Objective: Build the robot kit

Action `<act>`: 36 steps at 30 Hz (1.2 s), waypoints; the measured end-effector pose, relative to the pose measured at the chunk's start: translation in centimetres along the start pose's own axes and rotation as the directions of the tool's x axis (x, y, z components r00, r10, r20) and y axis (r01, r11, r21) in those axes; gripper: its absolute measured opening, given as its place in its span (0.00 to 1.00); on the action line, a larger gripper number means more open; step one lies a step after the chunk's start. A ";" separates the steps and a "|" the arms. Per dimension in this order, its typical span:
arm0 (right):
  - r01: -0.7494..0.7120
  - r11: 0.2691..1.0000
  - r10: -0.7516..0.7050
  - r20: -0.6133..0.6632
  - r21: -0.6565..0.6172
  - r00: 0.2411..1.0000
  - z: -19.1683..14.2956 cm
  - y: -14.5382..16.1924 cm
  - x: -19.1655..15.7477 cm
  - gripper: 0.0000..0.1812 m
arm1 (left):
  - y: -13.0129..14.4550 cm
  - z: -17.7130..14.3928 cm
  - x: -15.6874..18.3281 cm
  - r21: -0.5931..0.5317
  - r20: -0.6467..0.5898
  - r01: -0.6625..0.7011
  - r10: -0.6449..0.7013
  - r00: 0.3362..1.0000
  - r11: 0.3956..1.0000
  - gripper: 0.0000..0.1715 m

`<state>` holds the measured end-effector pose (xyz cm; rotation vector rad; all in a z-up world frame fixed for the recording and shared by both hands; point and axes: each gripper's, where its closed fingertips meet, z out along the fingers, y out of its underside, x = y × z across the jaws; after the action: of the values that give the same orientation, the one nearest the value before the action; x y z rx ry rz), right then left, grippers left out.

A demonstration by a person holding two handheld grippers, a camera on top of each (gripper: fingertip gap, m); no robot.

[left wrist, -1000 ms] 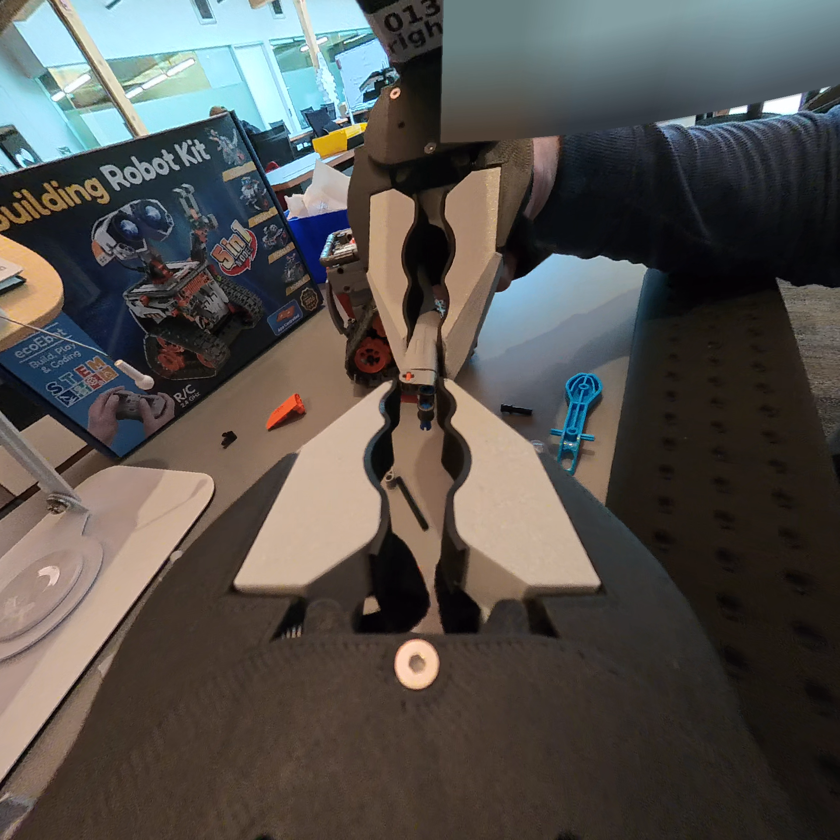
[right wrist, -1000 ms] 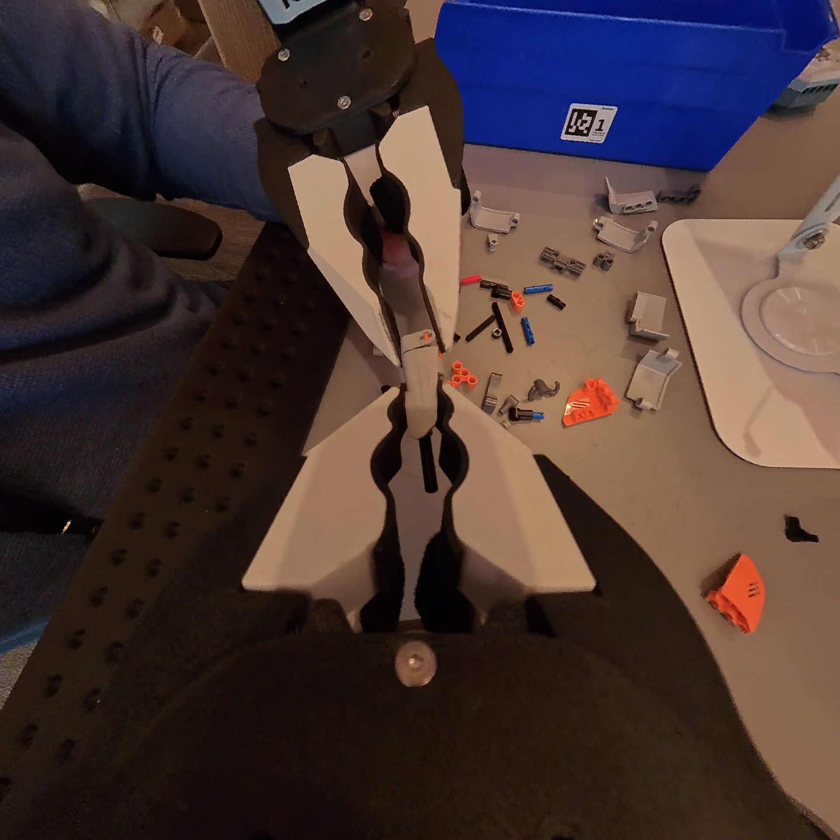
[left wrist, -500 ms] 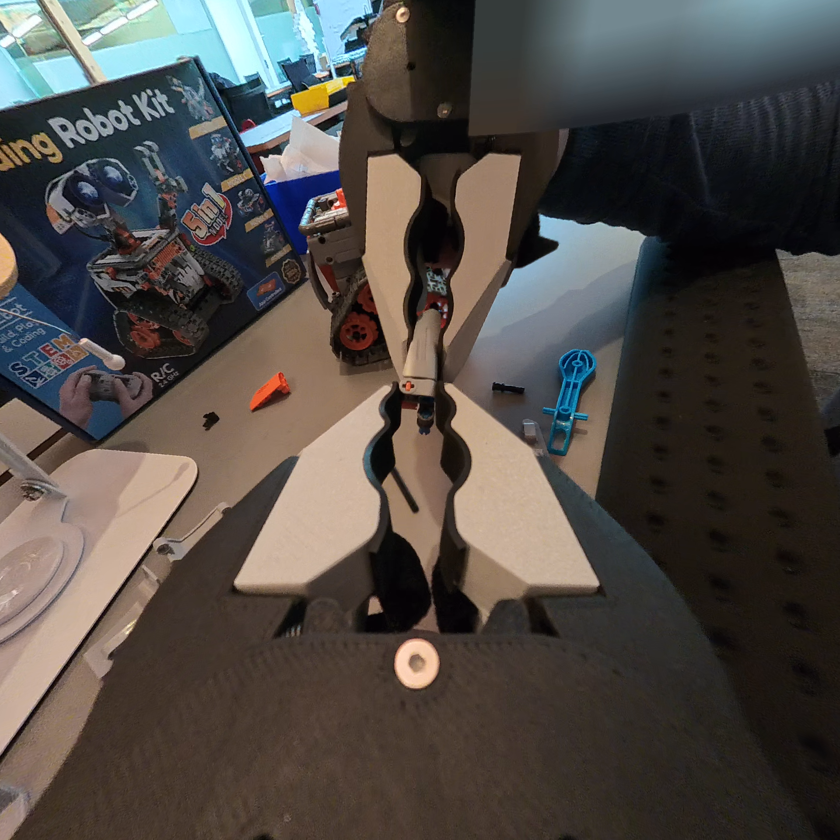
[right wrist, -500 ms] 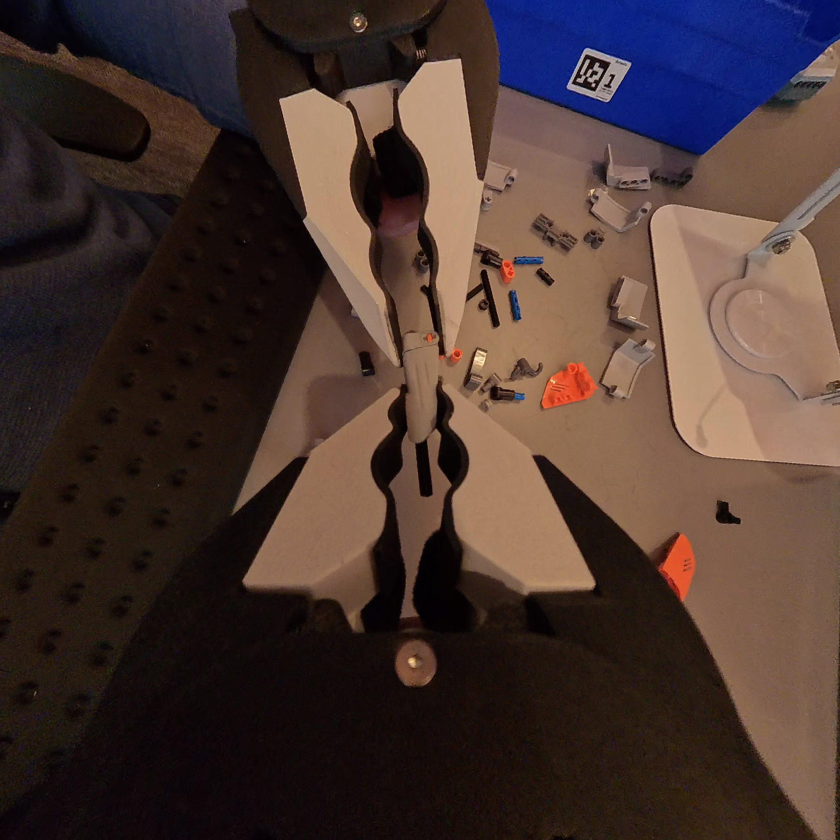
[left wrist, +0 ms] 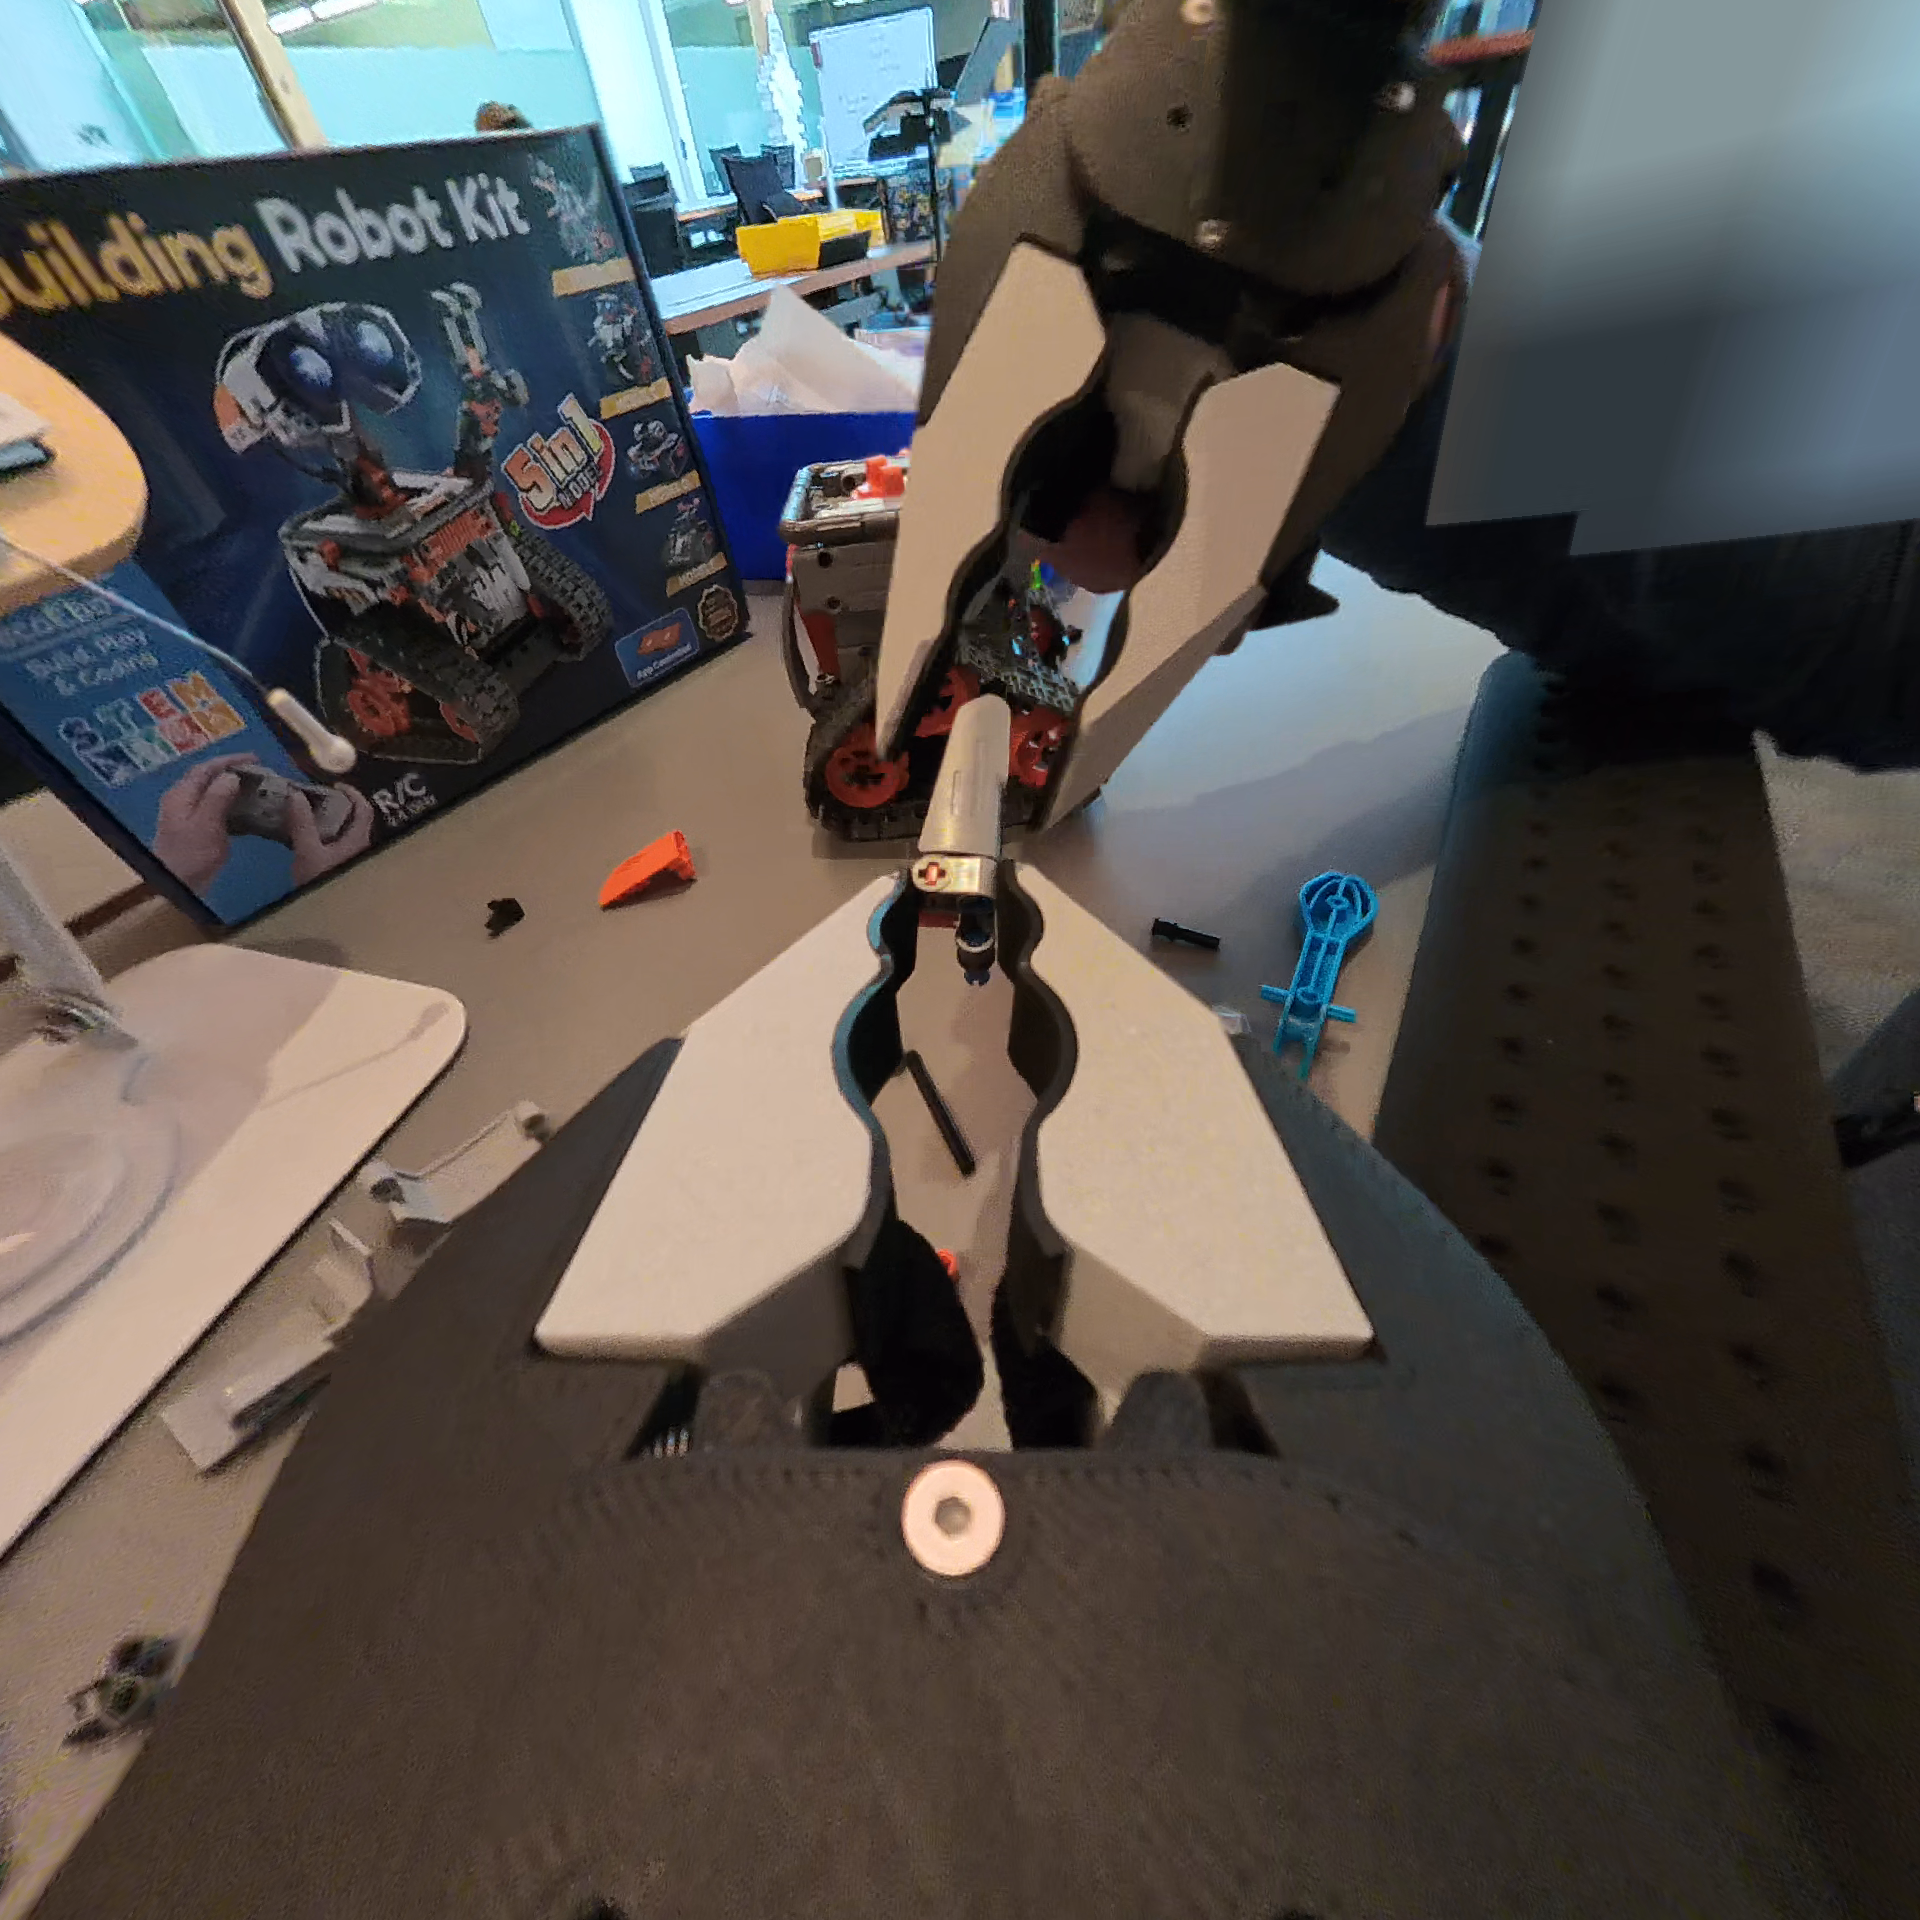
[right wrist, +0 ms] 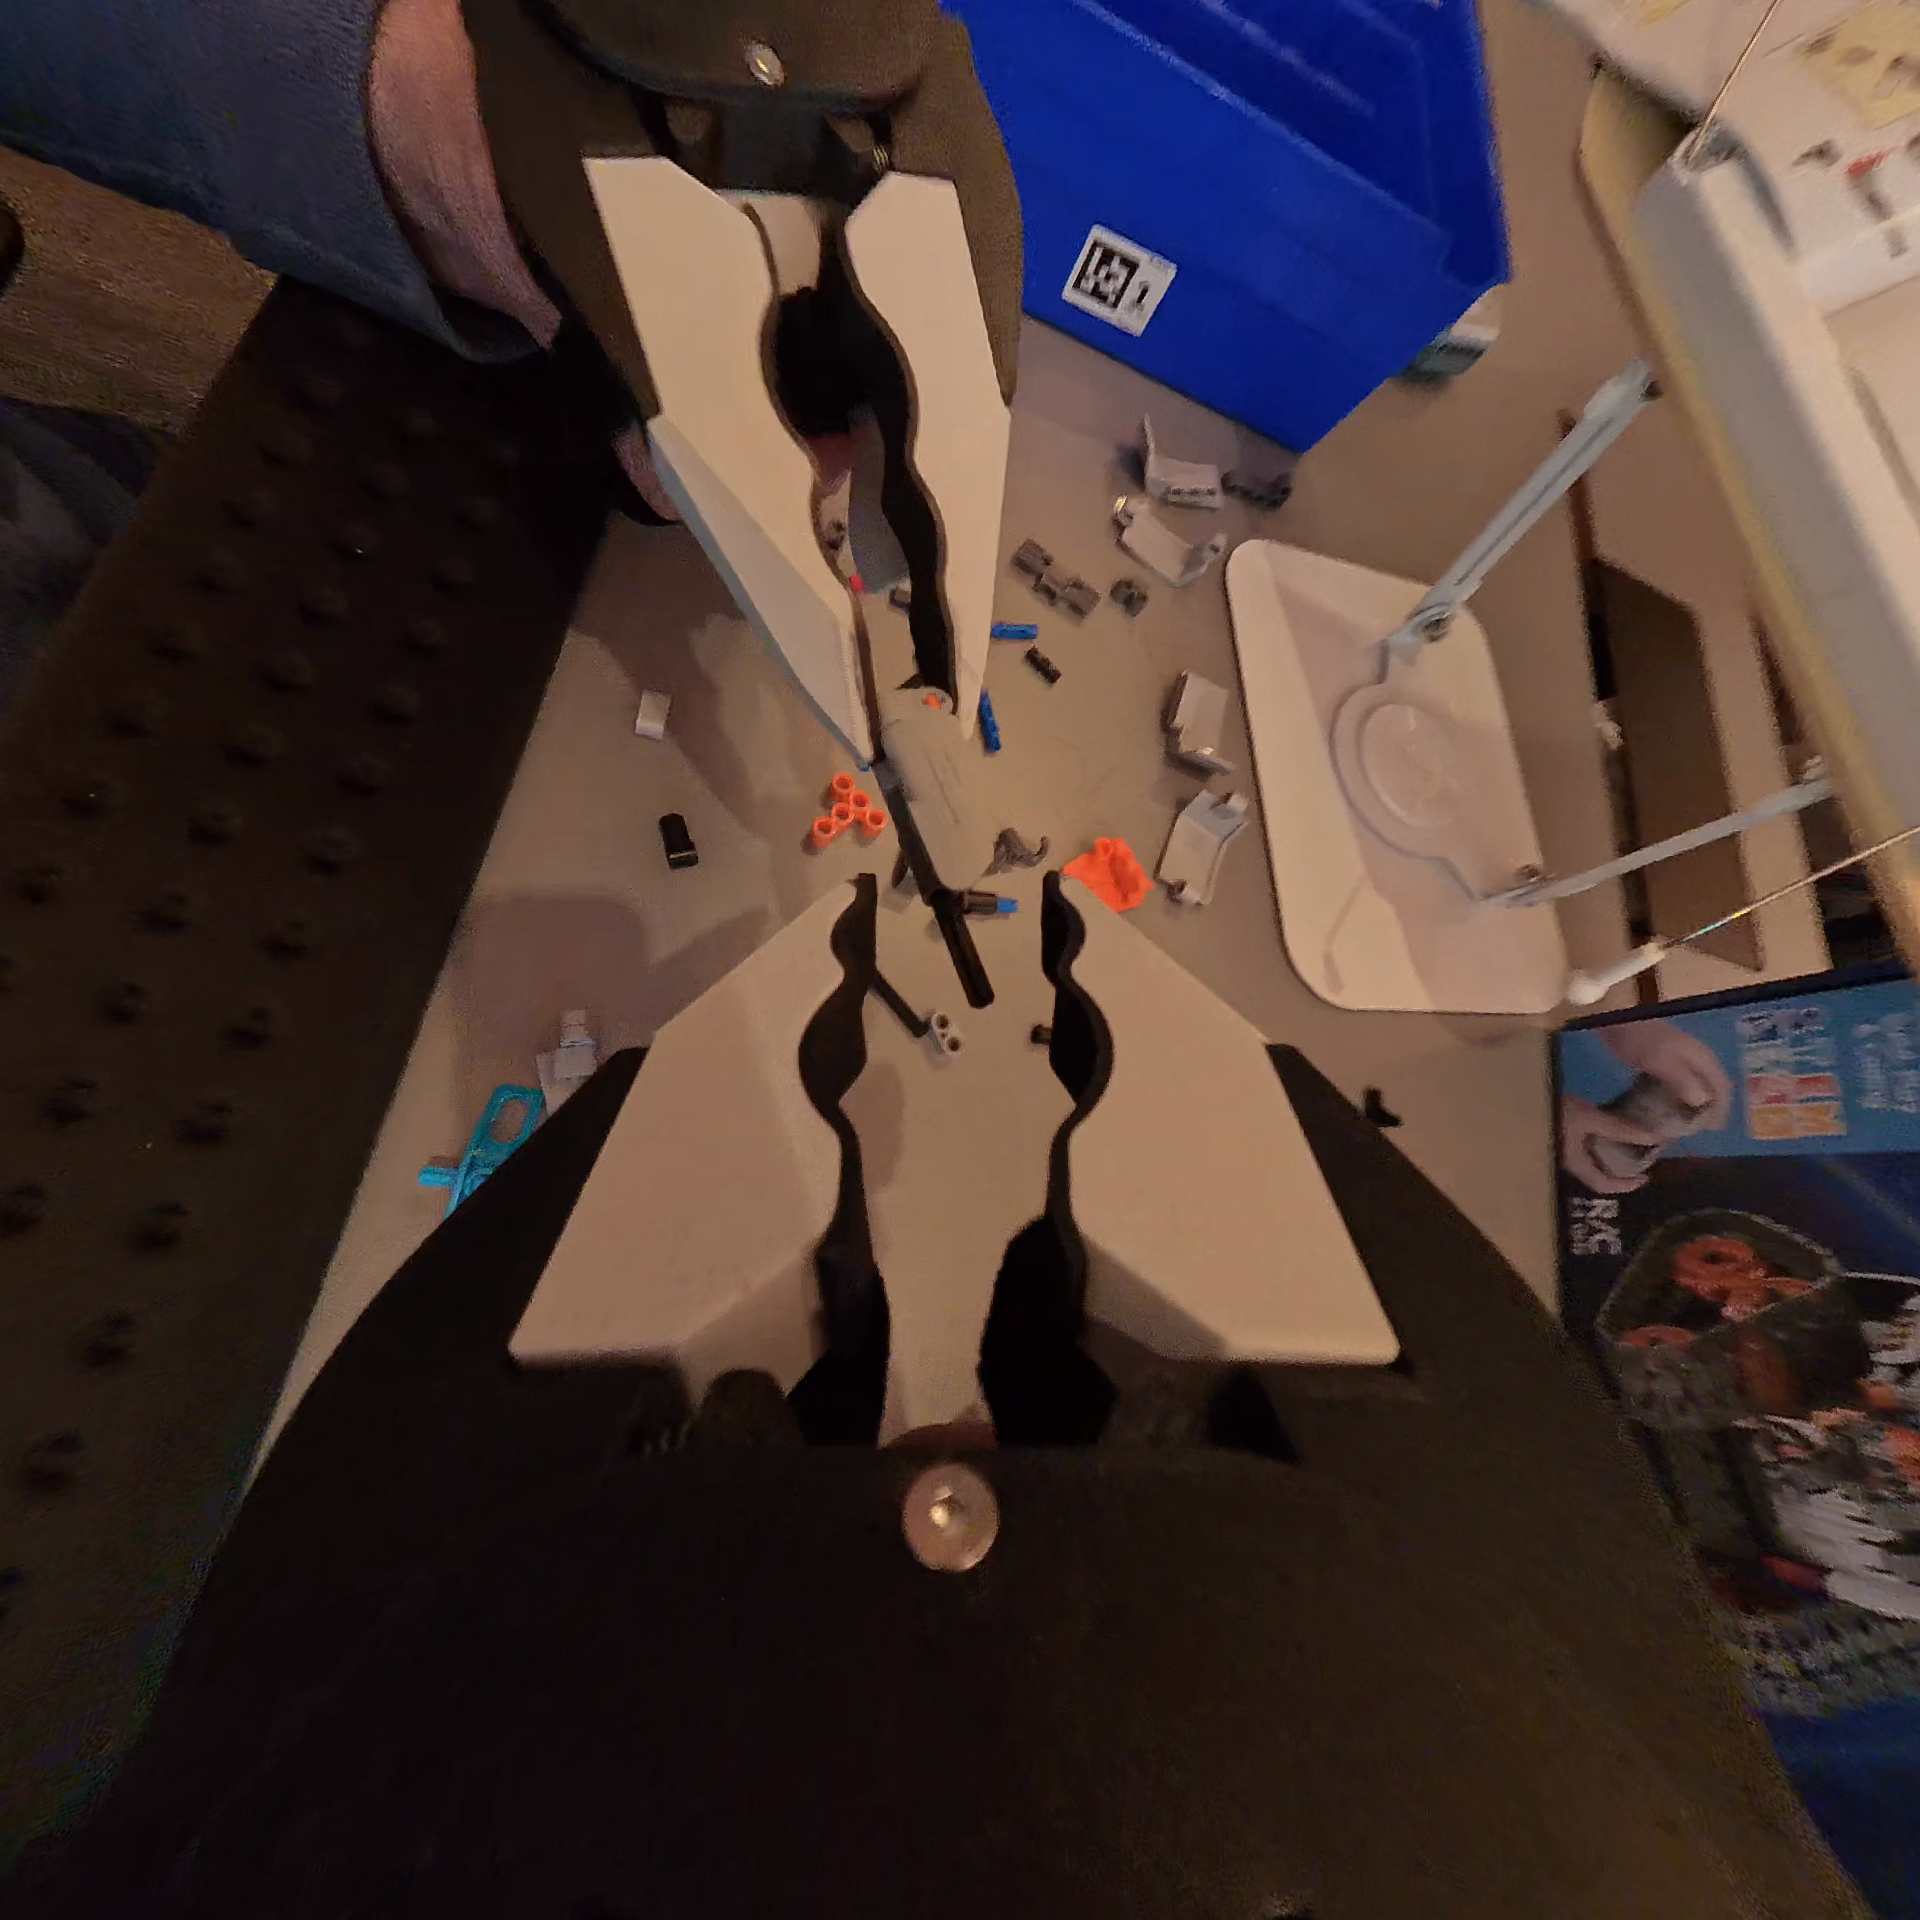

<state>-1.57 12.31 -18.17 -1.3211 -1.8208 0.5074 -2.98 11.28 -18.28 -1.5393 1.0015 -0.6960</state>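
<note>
One smooth grey plastic piece (left wrist: pixel 961 805)

The kit box (left wrist: pixel 343 499) is cut by the left edge in the left wrist view and by the right edge (right wrist: pixel 1745 1247) in the right wrist view, where its print is smeared. The toy robot (left wrist: pixel 935 717) stands half hidden behind the right hand-held gripper (left wrist: pixel 987 769). The blue bin (right wrist: pixel 1247 187) runs off the top. The small parts (right wrist: pixel 1060 592) on the bench (right wrist: pixel 623 831) are too tiny to identify.
</note>
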 end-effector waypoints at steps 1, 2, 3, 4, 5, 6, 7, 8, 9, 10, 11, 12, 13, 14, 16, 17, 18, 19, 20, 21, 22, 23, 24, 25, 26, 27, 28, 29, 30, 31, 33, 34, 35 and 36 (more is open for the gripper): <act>0.036 0.999 -0.035 -0.030 0.010 0.999 -0.1 -0.4 0.1 0.17 | -0.1 -0.1 0.0 0.005 -0.022 0.037 -0.037 0.999 0.999 0.07; 0.092 0.996 -0.091 -0.071 0.002 0.993 -0.1 -0.7 0.2 0.17 | -0.3 -0.1 -0.2 0.017 -0.028 0.068 -0.067 0.997 0.998 0.07; 0.161 0.987 -0.163 -0.116 -0.024 0.980 0.1 -0.8 0.2 0.16 | -0.3 -0.1 -0.3 0.020 -0.031 0.087 -0.086 0.996 0.996 0.07; 0.224 0.973 -0.231 -0.155 -0.063 0.960 0.3 -0.7 0.3 0.16 | -0.3 -0.1 -0.2 0.017 -0.044 0.103 -0.102 0.994 0.995 0.07; 0.270 0.958 -0.285 -0.187 -0.102 0.940 0.7 -0.6 0.3 0.16 | -0.5 -0.2 -0.1 0.029 -0.059 0.121 -0.120 0.991 0.992 0.07; 0.302 0.944 -0.325 -0.221 -0.133 0.919 1.0 -0.5 0.5 0.15 | -0.7 -0.3 0.1 0.038 -0.073 0.140 -0.137 0.988 0.989 0.07; 0.327 0.931 -0.359 -0.241 -0.163 0.901 1.1 -0.4 0.7 0.11 | -0.6 -0.4 0.1 0.032 -0.076 0.144 -0.141 0.987 0.989 0.07; 0.342 0.922 -0.379 -0.246 -0.180 0.892 1.2 -0.4 0.8 0.10 | -0.5 -0.4 0.0 0.030 -0.072 0.146 -0.143 0.987 0.989 0.07; 0.342 0.924 -0.377 -0.247 -0.171 0.893 1.1 -0.5 0.8 0.09 | -0.6 -0.5 0.0 0.041 -0.076 0.156 -0.153 0.985 0.987 0.07; 0.330 0.932 -0.357 -0.242 -0.148 0.902 1.1 -0.7 0.7 0.09 | -0.9 -0.7 0.0 0.055 -0.088 0.170 -0.165 0.982 0.984 0.07; 0.305 0.944 -0.327 -0.231 -0.126 0.916 1.0 -0.9 0.6 0.08 | -1.1 -0.9 0.0 0.066 -0.099 0.180 -0.173 0.980 0.981 0.07; 0.282 0.954 -0.299 -0.223 -0.105 0.928 0.9 -1.0 0.6 0.08 | -1.3 -0.9 0.0 0.077 -0.102 0.181 -0.173 0.980 0.980 0.07; 0.261 0.962 -0.273 -0.214 -0.084 0.938 0.9 -1.0 0.6 0.08 | -1.5 -1.0 0.0 0.091 -0.103 0.181 -0.171 0.980 0.979 0.07; 0.227 0.972 -0.234 -0.195 -0.060 0.952 0.9 -1.1 0.4 0.07 | -1.8 -1.1 0.0 0.105 -0.102 0.174 -0.163 0.981 0.979 0.08; 0.134 0.991 -0.135 -0.153 -0.013 0.979 0.7 -1.3 0.4 0.06 | -2.5 -1.5 -0.1 0.145 -0.070 0.115 -0.105 0.992 0.983 0.09; 0.089 0.996 -0.088 -0.126 0.005 0.988 0.6 -1.3 0.4 0.06 | -2.8 -1.7 -0.1 0.161 -0.042 0.068 -0.062 0.997 0.985 0.12; 0.050 0.998 -0.047 -0.104 0.028 0.993 0.5 -1.4 0.4 0.06 | -3.0 -1.8 0.0 0.165 -0.014 0.014 -0.012 1.000 0.986 0.14; 0.015 0.999 -0.012 -0.080 0.043 0.997 0.4 -1.4 0.3 0.06 | -2.9 -1.7 -0.1 0.150 0.023 -0.040 0.037 0.999 0.988 0.16; -0.007 0.999 0.010 -0.054 0.050 0.998 0.4 -1.5 0.1 0.06 | -2.8 -1.6 -0.1 0.128 0.057 -0.090 0.083 0.995 0.988 0.18; -0.006 0.998 0.008 -0.044 0.057 0.999 0.4 -1.6 -0.1 0.06 | -2.6 -1.4 0.1 0.107 0.065 -0.126 0.119 0.991 0.986 0.19; 0.011 0.998 -0.009 -0.038 0.057 0.999 0.5 -1.7 -0.3 0.06 | -2.4 -1.1 0.4 0.091 0.058 -0.139 0.134 0.989 0.986 0.19; 0.029 0.998 -0.027 -0.034 0.049 0.999 0.6 -1.7 -0.5 0.06 | -2.1 -0.8 0.5 0.072 0.055 -0.136 0.133 0.990 0.988 0.17; 0.041 0.998 -0.039 -0.038 0.042 0.998 0.7 -1.8 -0.6 0.06 | -1.9 -0.7 0.4 0.065 0.055 -0.118 0.114 0.992 0.991 0.12; 0.044 0.998 -0.042 -0.043 0.044 0.998 0.7 -1.9 -0.5 0.06 | -2.0 -0.7 0.4 0.077 0.040 -0.084 0.081 0.996 0.994 0.11; 0.040 0.997 -0.038 -0.043 0.059 0.998 0.7 -2.2 -0.5 0.07 | -2.0 -0.8 0.4 0.086 0.007 -0.042 0.041 0.999 0.995 0.09; 0.029 0.997 -0.025 -0.045 0.078 0.999 0.6 -2.4 -0.3 0.07 | -2.1 -1.0 0.4 0.094 -0.015 -0.005 0.006 1.000 0.996 0.09; 0.012 0.996 -0.008 -0.048 0.092 0.999 0.6 -2.6 -0.1 0.08 | -2.3 -1.1 0.2 0.106 -0.023 0.022 -0.020 1.000 0.994 0.09; -0.005 0.996 0.009 -0.046 0.092 0.999 0.5 -2.6 0.0 0.09 | -2.4 -1.2 0.0 0.117 -0.028 0.049 -0.046 0.999 0.992 0.09; -0.016 0.996 0.020 -0.045 0.087 0.999 0.3 -2.5 0.2 0.12 | -2.5 -1.3 -0.2 0.128 -0.036 0.081 -0.077 0.996 0.988 0.09; -0.023 0.996 0.027 -0.054 0.087 0.998 -0.1 -2.5 0.4 0.13 | -2.7 -1.6 -0.5 0.142 -0.048 0.122 -0.116 0.992 0.982 0.09; -0.040 0.995 0.047 -0.072 0.094 0.996 -0.9 -2.4 0.8 0.15 | -3.2 -2.1 -1.0 0.179 -0.084 0.197 -0.185 0.979 0.964 0.09; -0.050 0.994 0.059 -0.080 0.100 0.995 -1.3 -2.4 1.0 0.16 | -3.2 -2.2 -1.2 0.183 -0.095 0.224 -0.209 0.973 0.957 0.08; -0.055 0.993 0.064 -0.089 0.106 0.994 -1.5 -2.5 1.1 0.15 | -3.1 -2.2 -1.4 0.183 -0.098 0.243 -0.228 0.969 0.953 0.08; -0.054 0.993 0.064 -0.094 0.110 0.993 -1.7 -2.6 1.2 0.15 | -3.0 -2.2 -1.3 0.180 -0.112 0.261 -0.243 0.963 0.948 0.08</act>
<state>-1.90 12.23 -14.89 -1.3073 -1.6561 0.5546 -4.80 11.47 -14.76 -1.4881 0.7812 -1.0195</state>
